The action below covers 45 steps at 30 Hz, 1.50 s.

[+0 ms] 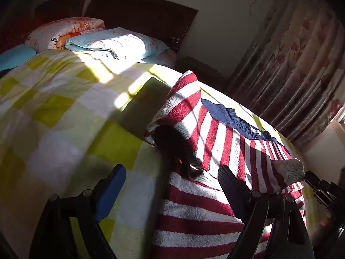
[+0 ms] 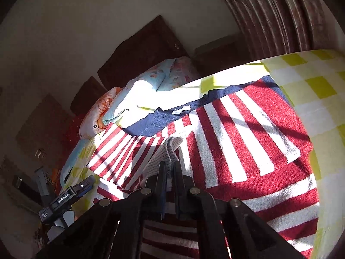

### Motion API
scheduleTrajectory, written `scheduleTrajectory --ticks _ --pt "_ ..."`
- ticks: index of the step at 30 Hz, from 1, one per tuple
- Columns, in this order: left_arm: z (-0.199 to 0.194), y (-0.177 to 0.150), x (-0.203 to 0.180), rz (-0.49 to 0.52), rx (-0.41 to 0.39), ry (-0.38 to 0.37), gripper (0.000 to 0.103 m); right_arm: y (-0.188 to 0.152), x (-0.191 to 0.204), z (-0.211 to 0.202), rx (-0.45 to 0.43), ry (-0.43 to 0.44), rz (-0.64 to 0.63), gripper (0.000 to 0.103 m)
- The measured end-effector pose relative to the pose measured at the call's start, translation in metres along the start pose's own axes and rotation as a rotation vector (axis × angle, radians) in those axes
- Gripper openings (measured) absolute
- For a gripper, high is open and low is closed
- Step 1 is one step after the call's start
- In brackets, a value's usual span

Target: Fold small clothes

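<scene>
You have one red and white striped sweater [image 2: 248, 133] lying on the bed [image 1: 64, 116], below the two pillows [image 1: 112, 43]. Your right hand-held gripper [image 2: 170, 168] is pinched tight on the sweater's pale sleeve cuff [image 2: 166, 151]. Your left hand-held gripper [image 1: 172, 179] is spread wide over the sweater's left edge, holding nothing.

The sweater [image 1: 215, 133] lies on the bed [image 1: 64, 112], its near sleeve folded across its body. My right fingers [image 2: 160, 185] pinch that sleeve's cuff [image 2: 170, 149] above the sweater. My left fingers [image 1: 114, 185] straddle its near left edge. Pillows [image 1: 112, 43] sit behind, curtain [image 1: 301, 54] right.
</scene>
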<state>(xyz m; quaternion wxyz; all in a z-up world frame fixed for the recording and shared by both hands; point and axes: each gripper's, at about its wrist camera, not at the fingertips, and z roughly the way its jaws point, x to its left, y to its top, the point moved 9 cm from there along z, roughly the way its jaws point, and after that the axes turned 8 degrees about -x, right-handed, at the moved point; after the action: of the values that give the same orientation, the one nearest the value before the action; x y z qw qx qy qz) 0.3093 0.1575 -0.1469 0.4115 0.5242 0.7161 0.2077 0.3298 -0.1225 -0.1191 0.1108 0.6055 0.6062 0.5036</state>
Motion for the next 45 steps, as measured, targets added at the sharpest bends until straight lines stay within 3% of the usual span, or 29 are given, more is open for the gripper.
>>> scheduleTrajectory --ticks 3,6,7,8,12,21,24,25,26,33,38,40,42,43,45 --pt "0.0 0.0 0.0 -0.005 -0.001 0.001 0.103 0.019 0.0 -0.004 -0.036 -0.003 0.002 0.004" --pt "0.001 0.0 0.0 -0.008 0.002 -0.002 0.103 0.009 -0.009 0.004 0.033 -0.004 0.021 0.009" --pt "0.001 0.0 0.0 -0.009 0.004 -0.003 0.103 0.0 -0.016 0.005 0.056 -0.013 0.046 0.024" --pt "0.002 0.0 0.001 -0.011 0.006 -0.005 0.103 -0.01 -0.024 0.006 0.076 -0.026 0.075 0.033" --pt "0.002 -0.001 0.001 -0.018 0.011 -0.009 0.103 -0.034 -0.045 0.003 0.104 -0.057 0.139 0.033" --pt "0.002 -0.001 0.001 -0.019 0.009 -0.012 0.103 -0.049 -0.016 0.018 0.18 -0.035 0.085 0.037" --pt "0.002 -0.001 0.001 -0.021 0.006 -0.013 0.103 -0.044 -0.014 0.028 0.168 -0.06 0.063 0.027" --pt "0.001 -0.001 0.002 -0.023 0.005 -0.014 0.103 -0.042 -0.015 0.03 0.165 -0.063 0.066 0.011" --pt "0.001 -0.001 0.002 -0.024 0.005 -0.015 0.103 -0.041 -0.013 0.029 0.157 -0.055 0.06 0.008" --pt "0.003 -0.001 0.004 -0.042 0.014 -0.021 0.103 0.01 0.007 0.0 -0.048 -0.045 -0.094 0.0" --pt "0.004 -0.001 0.004 -0.042 0.013 -0.021 0.103 0.051 -0.021 -0.019 -0.135 -0.089 -0.064 0.0" --pt "0.004 -0.001 0.004 -0.042 0.014 -0.021 0.103 0.05 -0.033 -0.021 -0.088 -0.082 -0.047 0.005" --pt "0.004 -0.001 0.004 -0.042 0.014 -0.021 0.103 0.034 -0.044 -0.013 0.004 -0.074 0.025 0.026" --pt "0.004 -0.002 0.004 -0.041 0.014 -0.02 0.103 0.021 -0.048 -0.009 0.045 -0.077 0.057 0.042" --pt "0.002 -0.001 0.005 -0.04 0.006 -0.019 0.103 -0.004 -0.044 -0.004 0.095 -0.07 0.057 0.043"
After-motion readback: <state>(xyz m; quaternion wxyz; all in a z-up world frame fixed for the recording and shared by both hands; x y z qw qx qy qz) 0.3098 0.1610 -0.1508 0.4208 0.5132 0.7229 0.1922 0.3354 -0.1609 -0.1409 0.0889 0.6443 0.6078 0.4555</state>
